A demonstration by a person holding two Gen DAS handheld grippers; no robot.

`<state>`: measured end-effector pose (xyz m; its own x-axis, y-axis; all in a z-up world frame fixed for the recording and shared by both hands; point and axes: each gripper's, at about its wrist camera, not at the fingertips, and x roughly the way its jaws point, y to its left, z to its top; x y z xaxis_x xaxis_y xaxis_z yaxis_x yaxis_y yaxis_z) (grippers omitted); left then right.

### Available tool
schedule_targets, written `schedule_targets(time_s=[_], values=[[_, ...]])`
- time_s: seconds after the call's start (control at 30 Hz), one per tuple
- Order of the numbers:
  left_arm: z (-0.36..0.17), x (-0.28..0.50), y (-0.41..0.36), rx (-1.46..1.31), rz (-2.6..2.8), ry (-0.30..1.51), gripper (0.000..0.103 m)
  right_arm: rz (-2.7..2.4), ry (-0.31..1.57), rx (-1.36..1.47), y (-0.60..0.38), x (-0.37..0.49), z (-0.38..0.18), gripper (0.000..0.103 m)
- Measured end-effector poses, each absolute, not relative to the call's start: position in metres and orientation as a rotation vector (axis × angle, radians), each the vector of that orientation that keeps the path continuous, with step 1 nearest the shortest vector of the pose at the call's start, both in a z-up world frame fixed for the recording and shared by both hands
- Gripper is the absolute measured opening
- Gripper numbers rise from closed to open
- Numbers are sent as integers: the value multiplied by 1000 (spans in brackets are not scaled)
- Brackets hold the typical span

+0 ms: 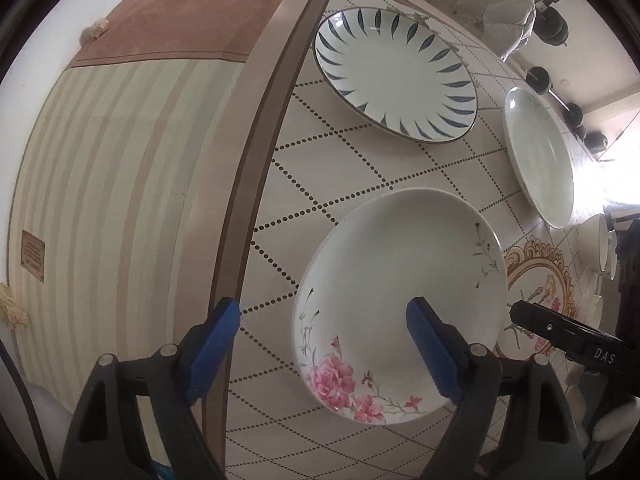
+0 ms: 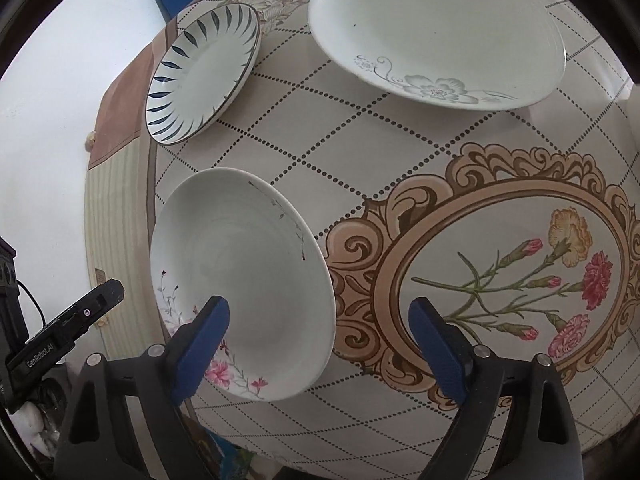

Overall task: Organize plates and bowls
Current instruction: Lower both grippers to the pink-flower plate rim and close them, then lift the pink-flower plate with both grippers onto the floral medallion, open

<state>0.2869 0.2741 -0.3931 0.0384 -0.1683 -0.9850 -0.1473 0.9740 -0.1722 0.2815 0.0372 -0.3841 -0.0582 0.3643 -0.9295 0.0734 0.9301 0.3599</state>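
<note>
Nearest the left wrist camera, the left hand-held gripper (image 1: 324, 336) hangs with its blue-padded fingers spread wide and nothing between them. Its right finger is over the white round plate with pink peony blossoms (image 1: 400, 300), its left finger beyond the plate's rim over the cloth-covered surface (image 1: 320, 168). Ahead of it lies the white plate with dark blue leaf strokes round its rim (image 1: 396, 76); ahead and to its right the white plate with a grey flower print (image 1: 540, 156), with stacked white bowls (image 1: 600, 246) past that at the picture's edge. The black tip of the other tool shows just right of the peony plate.

In the right wrist view, the right hand-held gripper (image 2: 320, 336) is equally wide open and empty, its left finger over the peony plate (image 2: 248, 272), its right finger over the carnation medallion printed on the cloth. The blue-leaf plate (image 2: 204, 72) lies ahead to its left, the grey-flower plate (image 2: 436, 28) ahead to its right.

The step looks like picking up the peony plate to stack it. It lies flat, so one finger should slide under the rim and the other press on top, gripping well in from the edge; glazed china may slip.
</note>
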Motion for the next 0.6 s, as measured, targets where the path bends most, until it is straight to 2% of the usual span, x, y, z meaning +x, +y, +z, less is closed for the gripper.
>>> schedule_targets(time_s=[0.07, 0.13, 0.23, 0.27, 0.37, 0.4, 0.43, 0.47, 0.6], values=[[-411, 293, 275, -244, -40, 1576, 68, 233, 1642, 335, 43, 288, -397, 88], [-421, 295, 277, -249, -46, 1599, 63, 233, 1666, 333, 49, 291, -408, 85], [-429, 296, 282, -292, -62, 1613, 47, 237, 1705, 310, 59, 292, -423, 77], [-431, 296, 283, -305, -72, 1617, 40, 241, 1715, 305, 63, 292, -428, 71], [-435, 293, 284, -324, -81, 1630, 29, 246, 1724, 320, 68, 290, -436, 57], [-436, 291, 285, -333, -77, 1631, 28, 242, 1704, 310, 69, 290, -434, 38], [-435, 290, 288, -349, -73, 1620, 27, 243, 1701, 300, 71, 290, -434, 24], [-434, 288, 290, -363, -70, 1611, 26, 236, 1692, 298, 70, 290, -434, 21], [-425, 285, 299, -378, -51, 1581, 22, 255, 1646, 344, 67, 288, -434, 18]])
